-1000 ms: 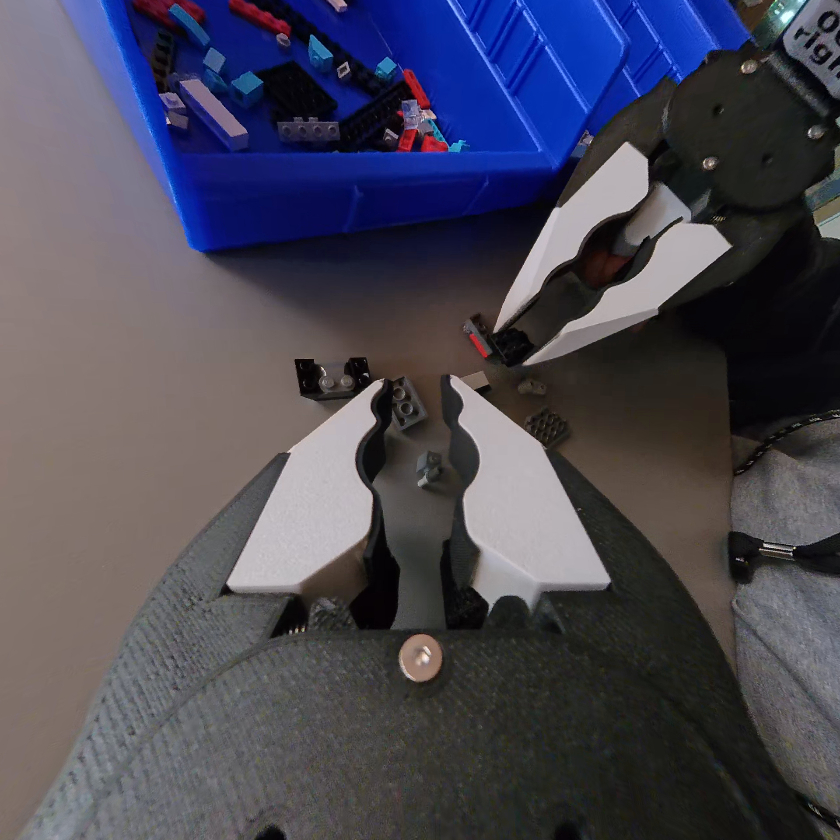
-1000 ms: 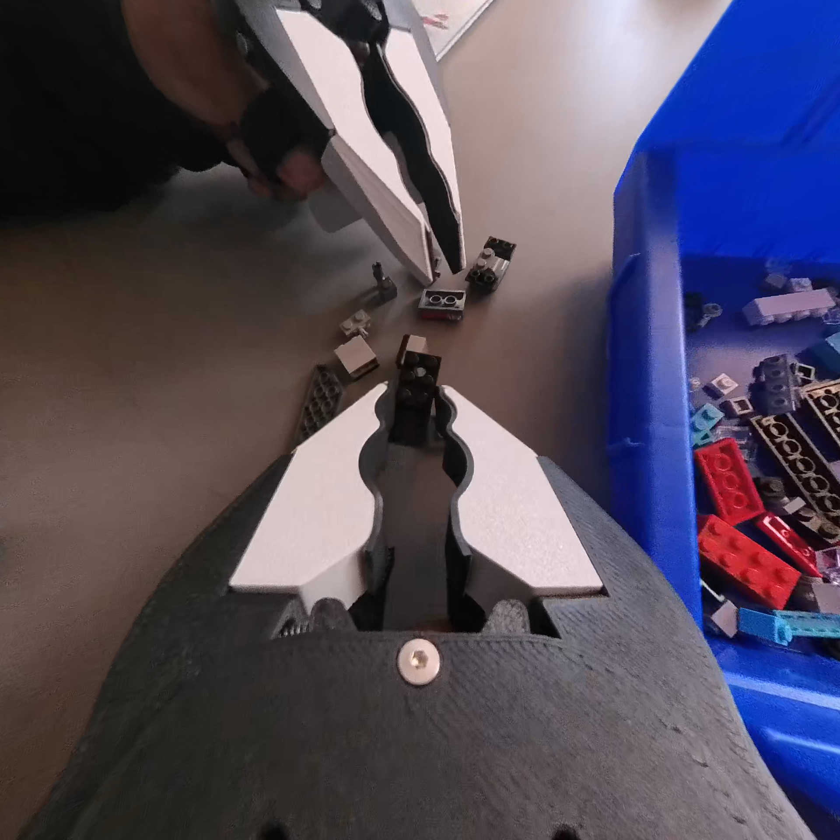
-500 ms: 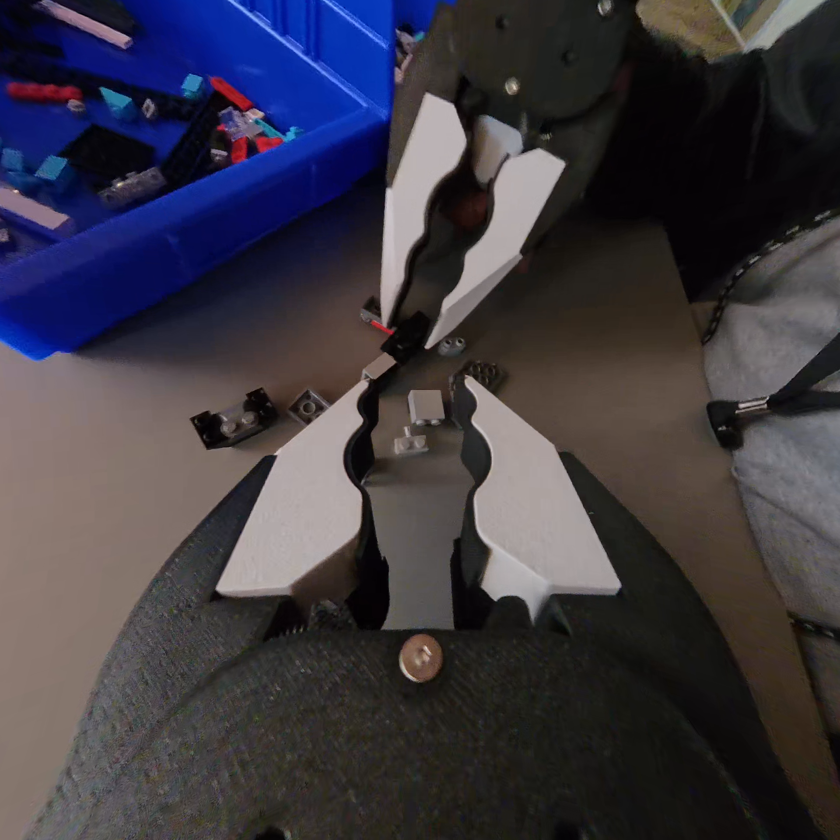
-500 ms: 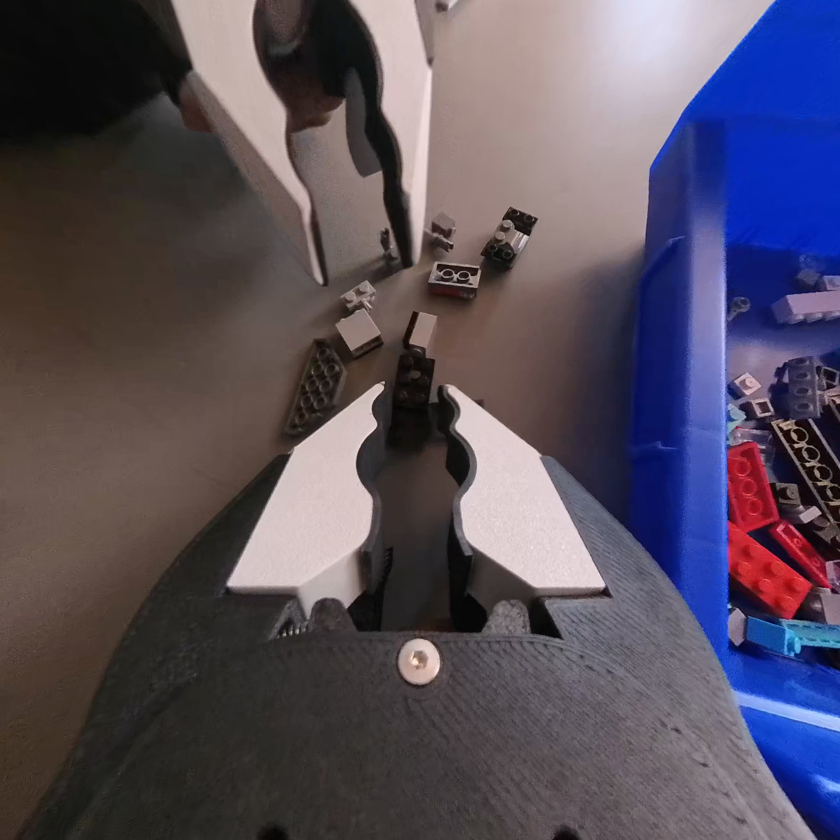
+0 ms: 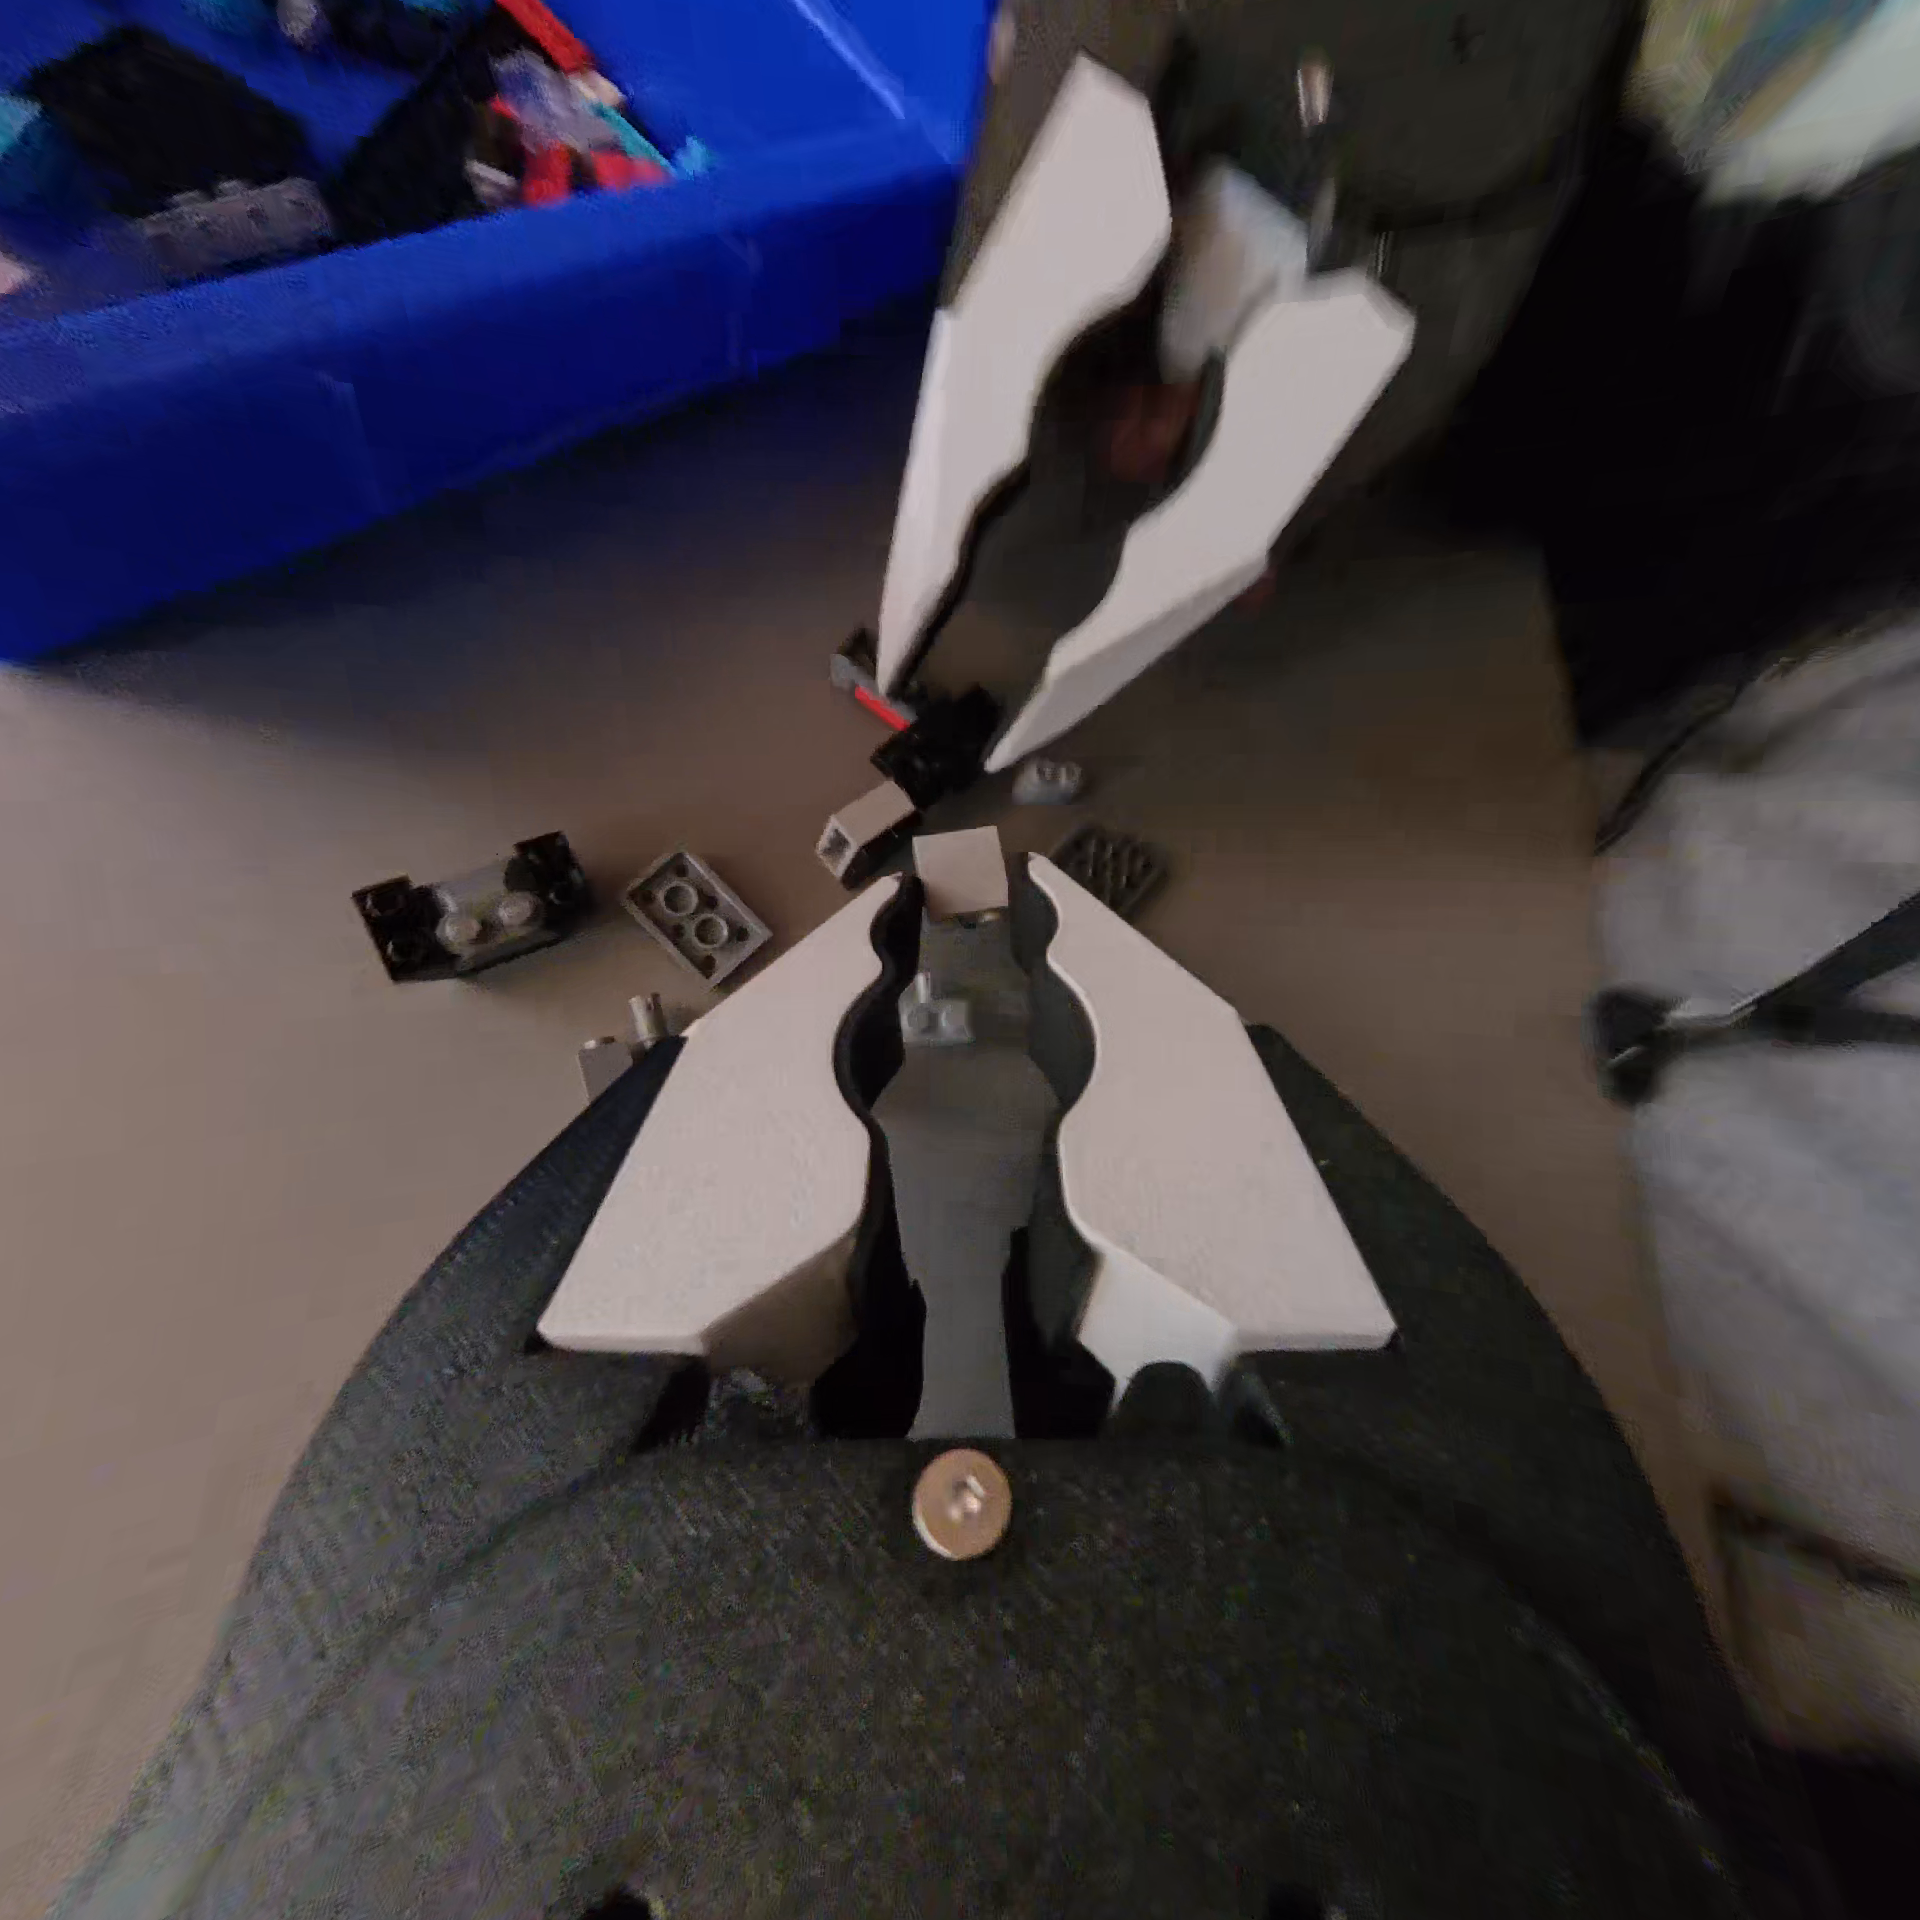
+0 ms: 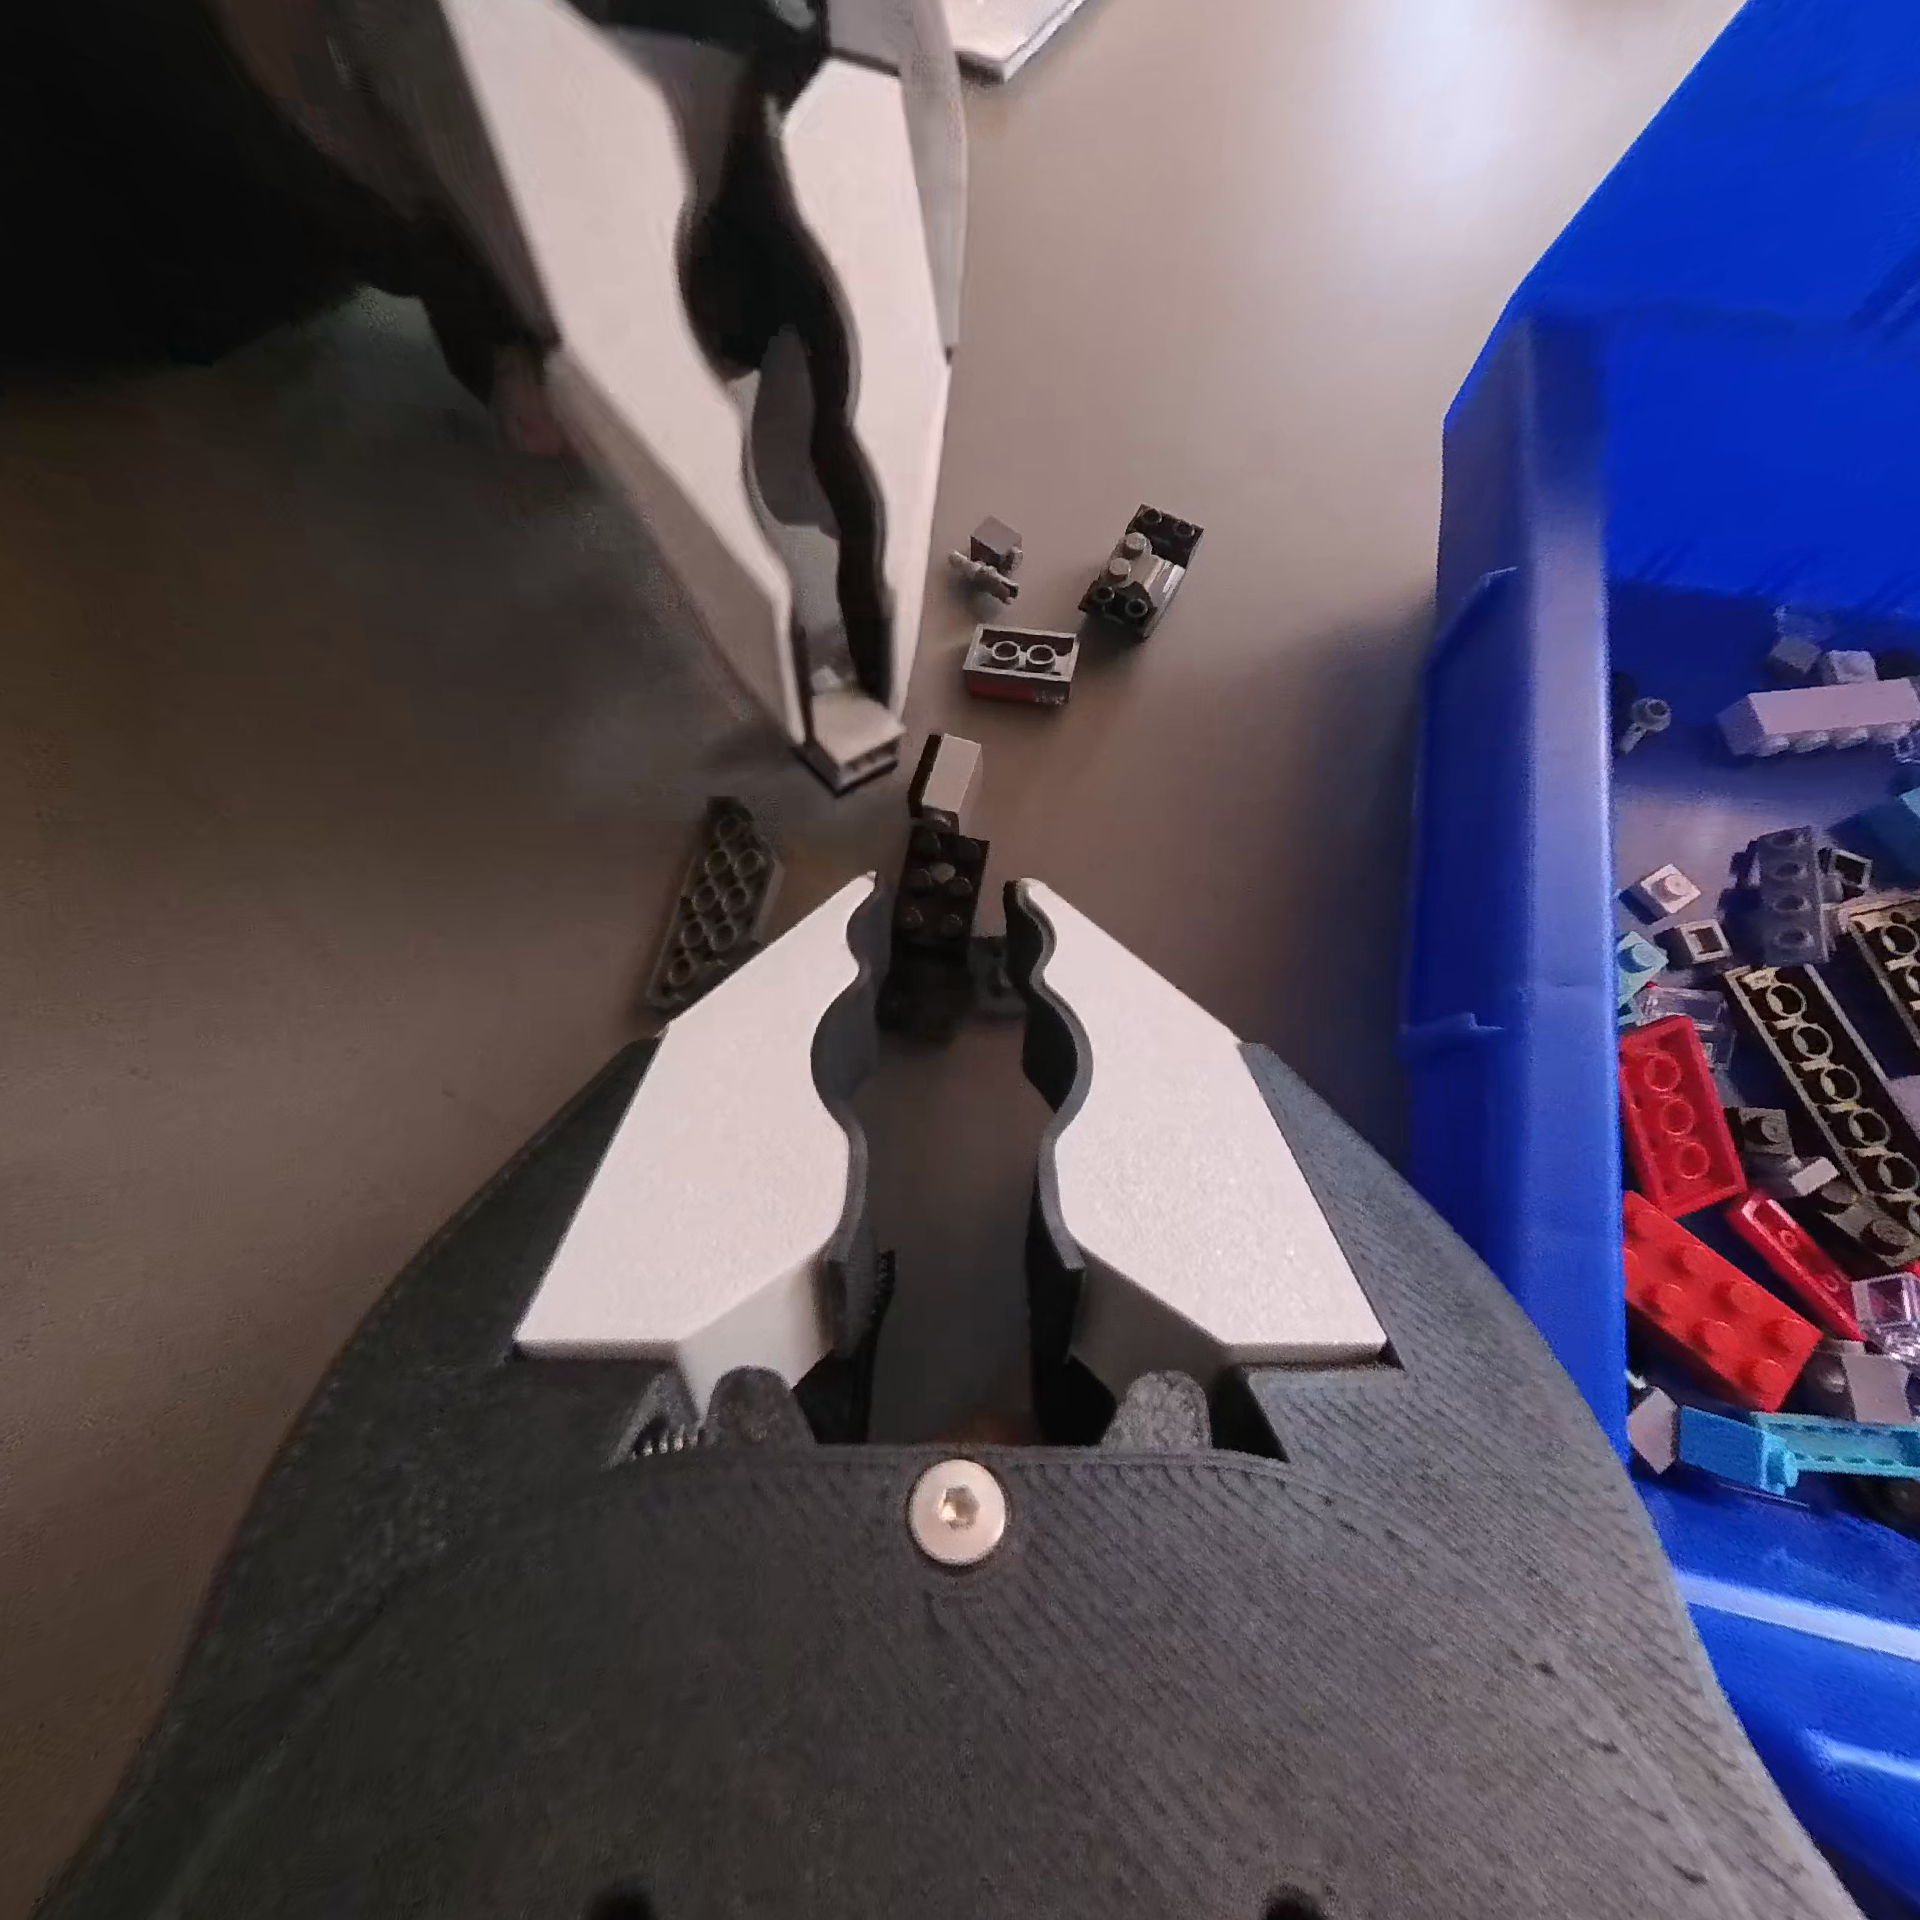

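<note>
My left gripper (image 5: 963,875) is low over the brown table, its jaws closed in on a light grey smooth piece (image 5: 961,868) at the tips. It also shows in the right wrist view (image 6: 847,727) with that piece (image 6: 862,740) at its tips. A tiny grey clip piece (image 5: 935,1013) lies on the table between its fingers. My right gripper (image 6: 942,885) is shut on a black studded brick stack (image 6: 940,925). It shows in the left wrist view (image 5: 940,722) just beyond my left tips, holding the black stack (image 5: 935,743).
Loose pieces lie around: a black-and-grey assembly (image 5: 473,920), an upturned grey plate (image 5: 694,930), a dark wedge plate (image 6: 717,914), a grey-and-black block (image 6: 948,779), a small grey part (image 6: 992,556). A blue bin (image 6: 1507,831) with several bricks stands close by. Grey clothing lies on the right (image 5: 1766,1143). Only a small space, under 4 cm, lies between the two pairs of fingers.
My left gripper swung right and forward from the upturned grey plate to the light grey piece and narrowed its jaws onto it. My right gripper kept its grip on the black stack.
</note>
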Available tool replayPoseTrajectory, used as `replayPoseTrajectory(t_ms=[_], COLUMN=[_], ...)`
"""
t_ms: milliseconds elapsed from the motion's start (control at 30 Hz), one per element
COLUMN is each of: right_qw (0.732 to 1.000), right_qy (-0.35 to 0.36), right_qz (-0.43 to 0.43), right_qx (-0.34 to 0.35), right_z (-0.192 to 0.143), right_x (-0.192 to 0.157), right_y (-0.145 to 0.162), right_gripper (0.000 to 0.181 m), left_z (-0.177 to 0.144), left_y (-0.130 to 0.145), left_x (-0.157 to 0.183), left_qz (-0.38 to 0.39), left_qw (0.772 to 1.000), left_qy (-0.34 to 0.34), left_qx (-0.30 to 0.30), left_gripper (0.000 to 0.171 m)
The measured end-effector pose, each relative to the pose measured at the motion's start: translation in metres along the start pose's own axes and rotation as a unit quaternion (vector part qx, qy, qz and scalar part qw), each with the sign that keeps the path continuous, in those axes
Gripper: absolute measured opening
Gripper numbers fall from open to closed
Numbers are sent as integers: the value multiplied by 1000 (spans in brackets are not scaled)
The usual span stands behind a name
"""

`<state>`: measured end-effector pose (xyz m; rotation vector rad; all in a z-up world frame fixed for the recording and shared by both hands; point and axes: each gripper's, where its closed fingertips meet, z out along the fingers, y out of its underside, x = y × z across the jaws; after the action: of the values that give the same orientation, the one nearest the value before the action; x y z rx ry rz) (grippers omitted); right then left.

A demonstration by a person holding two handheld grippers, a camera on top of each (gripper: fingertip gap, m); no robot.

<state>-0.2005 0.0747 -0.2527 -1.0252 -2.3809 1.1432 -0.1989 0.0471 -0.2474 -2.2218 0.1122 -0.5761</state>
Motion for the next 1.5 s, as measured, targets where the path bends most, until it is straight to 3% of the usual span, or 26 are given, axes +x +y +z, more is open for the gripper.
replayPoseTrajectory(t_ms=[133, 233, 433, 700, 1000, 1233, 1500], right_qw=[999, 995, 972, 943, 939, 943, 940], right_qy=[11, 30, 85, 170, 187, 167, 171], right_qz=[-19, -34, -48, -101, -105, -110, -126], right_qx=[37, 93, 213, 267, 270, 265, 267], right_z=[-4, -10, -21, -34, -36, -34, -35], right_x=[2, 5, 7, 6, 9, 5, 3], right_y=[-13, -31, -66, -87, -87, -85, -86], right_gripper=[23, 24, 26, 27, 17, 17, 19], left_z=[-22, -34, -42, -44, -39, -38, -35], left_y=[-30, -44, -64, -76, -78, -77, -76], left_x=[-2, -5, -2, 0, 5, 7, 9], left_qz=[-172, -243, -315, -382, -410, -389, -359], left_qw=[971, 939, 885, 820, 795, 815, 841], left_qy=[109, 162, 224, 282, 311, 301, 268], left_qx=[124, 183, 259, 319, 322, 306, 304], left_gripper=[17, 17, 17, 18, 18, 25, 17])
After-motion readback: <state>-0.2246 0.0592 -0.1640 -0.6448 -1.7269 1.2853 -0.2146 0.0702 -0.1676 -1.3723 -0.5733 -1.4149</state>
